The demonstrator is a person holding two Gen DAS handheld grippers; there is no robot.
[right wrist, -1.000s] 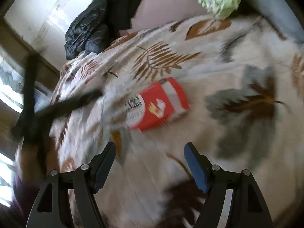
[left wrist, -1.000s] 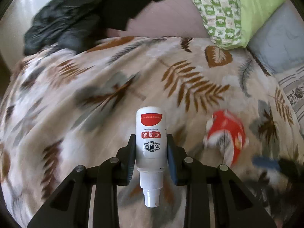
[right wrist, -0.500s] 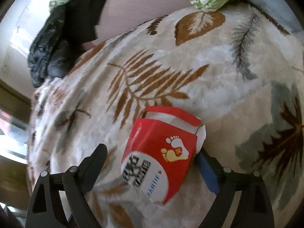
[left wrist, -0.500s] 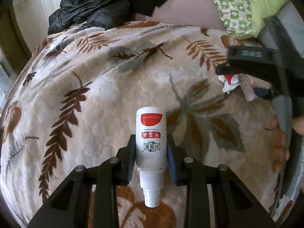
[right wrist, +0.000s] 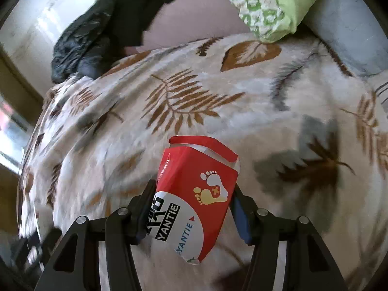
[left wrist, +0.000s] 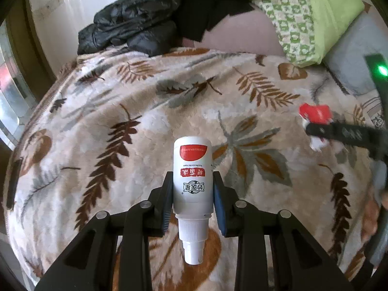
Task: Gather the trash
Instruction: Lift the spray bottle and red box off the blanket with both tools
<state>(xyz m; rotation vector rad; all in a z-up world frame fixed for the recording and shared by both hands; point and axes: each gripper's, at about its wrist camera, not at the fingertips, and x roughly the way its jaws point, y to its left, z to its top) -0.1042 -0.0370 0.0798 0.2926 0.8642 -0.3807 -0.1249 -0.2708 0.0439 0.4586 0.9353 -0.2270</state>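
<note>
My left gripper (left wrist: 192, 194) is shut on a white spray bottle (left wrist: 191, 177) with a red label, held nozzle toward the camera above the leaf-patterned blanket (left wrist: 145, 126). My right gripper (right wrist: 194, 201) is shut on a red and white cardboard box (right wrist: 196, 194) with a footprint logo, its top flap open, just above the blanket (right wrist: 194, 92). The red box (left wrist: 315, 112) and the right gripper's black finger also show at the right of the left wrist view.
A black jacket (left wrist: 133, 31) lies at the far edge of the bed by the white wall. A green patterned pillow (left wrist: 303, 19) and a grey-blue cushion (right wrist: 349, 31) sit at the far right. The bed's left edge drops off near a window.
My right gripper moved onto the red box, closed on it, and now holds it. My left gripper kept hold of the spray bottle and shifted its view across the blanket.
</note>
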